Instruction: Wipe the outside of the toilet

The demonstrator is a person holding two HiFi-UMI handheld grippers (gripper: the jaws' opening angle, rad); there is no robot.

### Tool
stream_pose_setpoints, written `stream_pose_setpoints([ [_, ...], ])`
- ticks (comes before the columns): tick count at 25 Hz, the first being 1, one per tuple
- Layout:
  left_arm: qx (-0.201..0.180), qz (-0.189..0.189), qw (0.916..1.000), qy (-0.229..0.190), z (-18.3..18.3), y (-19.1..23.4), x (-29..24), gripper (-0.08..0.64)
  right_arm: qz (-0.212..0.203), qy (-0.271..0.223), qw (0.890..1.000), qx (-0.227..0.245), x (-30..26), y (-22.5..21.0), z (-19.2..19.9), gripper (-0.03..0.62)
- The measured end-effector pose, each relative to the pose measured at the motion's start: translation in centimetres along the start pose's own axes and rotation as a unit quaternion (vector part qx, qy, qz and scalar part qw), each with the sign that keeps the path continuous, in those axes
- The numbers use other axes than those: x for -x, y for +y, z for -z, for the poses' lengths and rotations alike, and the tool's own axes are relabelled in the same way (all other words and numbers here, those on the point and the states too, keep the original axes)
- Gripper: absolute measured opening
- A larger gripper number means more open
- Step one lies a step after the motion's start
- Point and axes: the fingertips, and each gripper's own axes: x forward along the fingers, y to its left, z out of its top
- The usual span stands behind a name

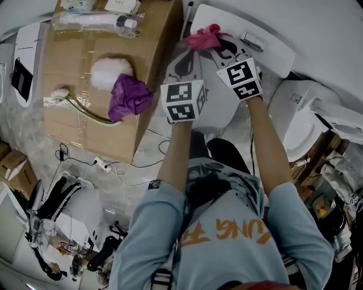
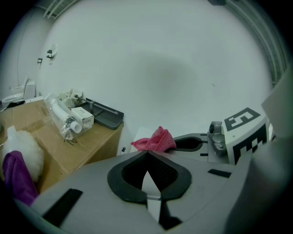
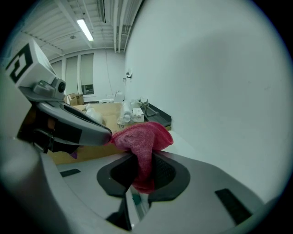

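R gripper: clamped on pink cloth, pinched at a bunched fold; the rest flops ahead of the jaws.
L gripper: tips together, empty, just beside R.
Cloth feel: soft, light, limp; we'd keep this mid-fold grip.
Toilet: just ahead; hard, glossy, prob. slippery.

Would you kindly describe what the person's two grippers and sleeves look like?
Both the left gripper and right gripper have light grey moulded bodies with black textured pads lining the jaws. Each carries a white cube printed with black square markers. The person wears light blue sleeves.
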Motion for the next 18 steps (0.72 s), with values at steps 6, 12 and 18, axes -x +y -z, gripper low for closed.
stream_pose_setpoints([
  [6,0.003,0.013,0.9999,0.008,0.9,-1.5,-0.5,0.015,0.008,0.002,1.0,-0.011,1.4,-1.0,1.2,0.086],
  [12,-0.006,0.026,0.9995,0.017,1.5,-3.2,-1.1,0.016,0.02,-0.002,0.999,-0.026,2.9,-1.7,2.4,0.086],
  [18,-0.014,0.04,0.9988,0.024,2.1,-5.0,-1.8,0.017,0.036,-0.004,0.998,-0.045,4.6,-2.7,3.7,0.086],
])
